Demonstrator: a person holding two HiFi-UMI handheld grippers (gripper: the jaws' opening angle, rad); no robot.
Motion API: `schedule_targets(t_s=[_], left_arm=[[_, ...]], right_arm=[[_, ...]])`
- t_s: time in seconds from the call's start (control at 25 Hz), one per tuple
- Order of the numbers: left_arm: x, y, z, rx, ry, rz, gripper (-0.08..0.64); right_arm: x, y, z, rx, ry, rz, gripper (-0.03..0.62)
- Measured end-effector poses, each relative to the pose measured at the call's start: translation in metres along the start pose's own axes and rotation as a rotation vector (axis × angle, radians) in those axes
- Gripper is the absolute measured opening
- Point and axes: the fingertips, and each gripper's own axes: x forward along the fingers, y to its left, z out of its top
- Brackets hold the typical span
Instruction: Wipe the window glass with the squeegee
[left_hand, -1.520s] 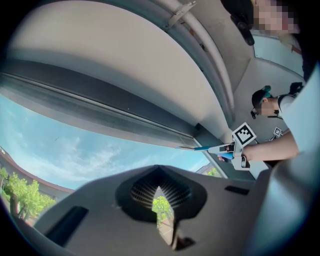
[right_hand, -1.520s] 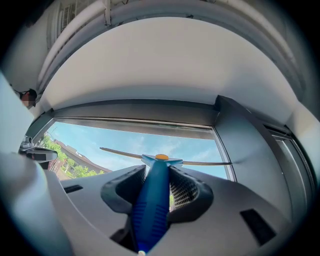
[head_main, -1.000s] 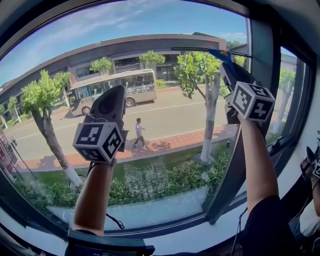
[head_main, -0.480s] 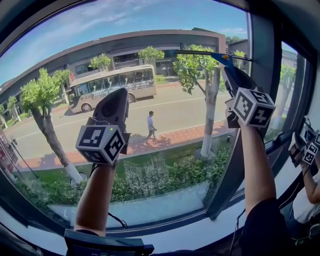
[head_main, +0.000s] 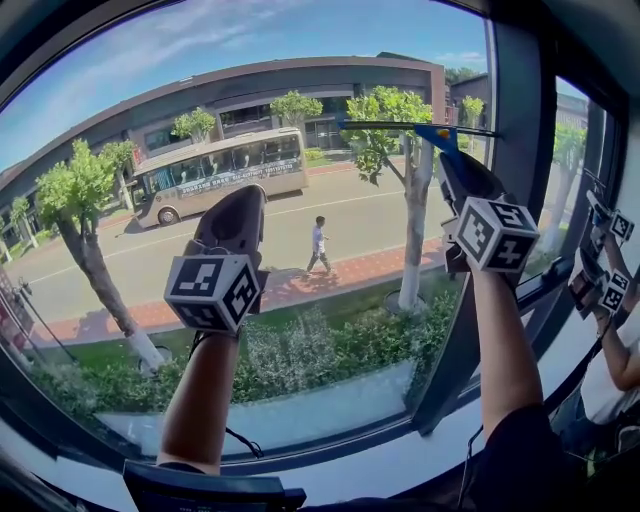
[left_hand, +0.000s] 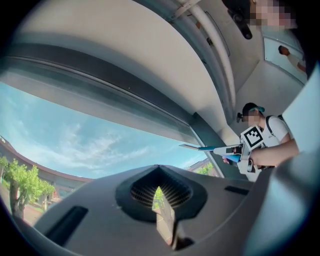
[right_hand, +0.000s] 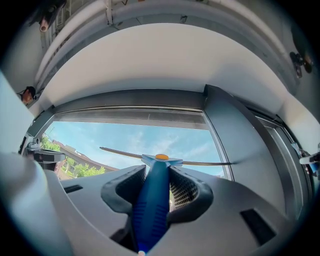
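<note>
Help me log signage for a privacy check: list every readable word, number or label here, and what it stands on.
Bus: a strip of lettering along its side, too small and blurred to read.
Left cube, right cube: square marker patterns only, no words.
Squeegee: no print visible.
Nothing else legible.

A white window sill (head_main: 400, 465) curves along the bottom, beneath a dark frame (head_main: 525, 100) that splits the window glass (head_main: 300, 60) into 2 panes. High on the left pane, the squeegee (head_main: 437, 133) blade lies level across the glass, its right end at the upright post.
</note>
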Motion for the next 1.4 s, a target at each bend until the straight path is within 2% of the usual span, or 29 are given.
schedule_targets(t_s=[0.68,1.08,1.4], left_arm=[[-0.010,-0.006,-0.020,-0.027,-0.008,-0.008,0.000],[-0.016,-0.030,-0.042,-0.027,0.010,0.003,0.000],[-0.045,-0.017,-0.053,-0.046,0.024,0.007,0.000]], right_arm=[[-0.016,0.014,-0.044,-0.018,0.029,0.021,0.143],[-0.041,0.005,-0.074,-0.011,0.054,0.022,0.143],[-0.058,0.033,-0.087,-0.003,0.069,0.019,0.143]])
